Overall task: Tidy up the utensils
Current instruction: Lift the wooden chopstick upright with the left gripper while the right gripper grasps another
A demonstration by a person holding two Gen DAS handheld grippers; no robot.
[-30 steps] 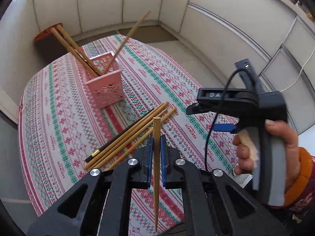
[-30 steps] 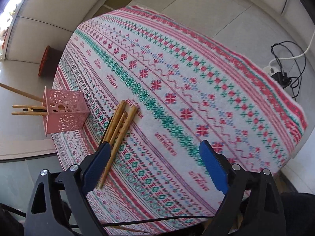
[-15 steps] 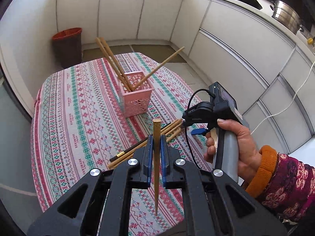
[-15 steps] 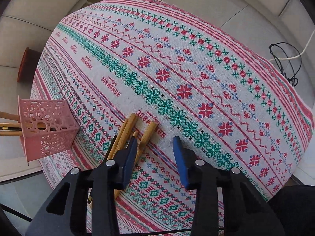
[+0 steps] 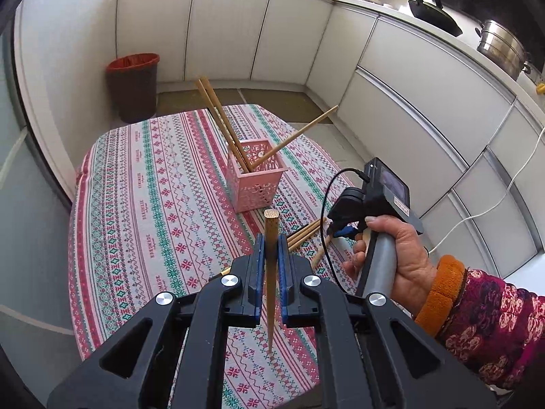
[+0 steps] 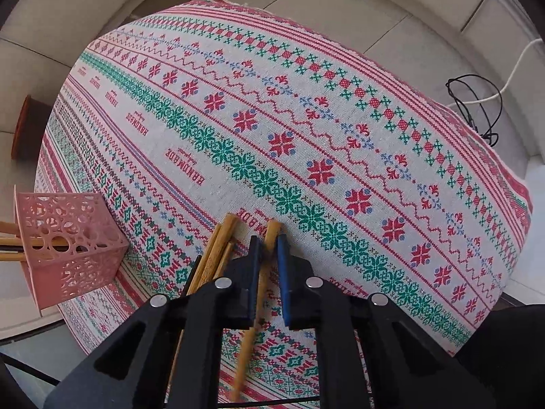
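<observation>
Chopsticks are what we are sorting, and our left gripper [image 5: 271,255] is clamped on one chopstick [image 5: 270,283], which stands upright between the blue pads with its blunt end above them and its thin tip just over the patterned tablecloth [image 5: 143,204]; beyond it, toward the far middle of the table, sits the pink basket [image 5: 256,179] with several chopsticks leaning out of it, two to the far left [image 5: 218,116] and one to the far right [image 5: 299,133]; our right hand [image 5: 391,252] holds the other tool at the right, low over the loose chopsticks [image 5: 305,233] lying on the cloth near the basket; from the right wrist view, our right gripper [image 6: 269,242] has its pads either side of the rightmost chopstick [image 6: 262,266] of that pile, the gap narrow, but we cannot tell whether the pads are pressing on it; the rest of the pile [image 6: 218,248] lies just left of the pads, and the basket [image 6: 68,238] stands at the left edge, well apart from them.
</observation>
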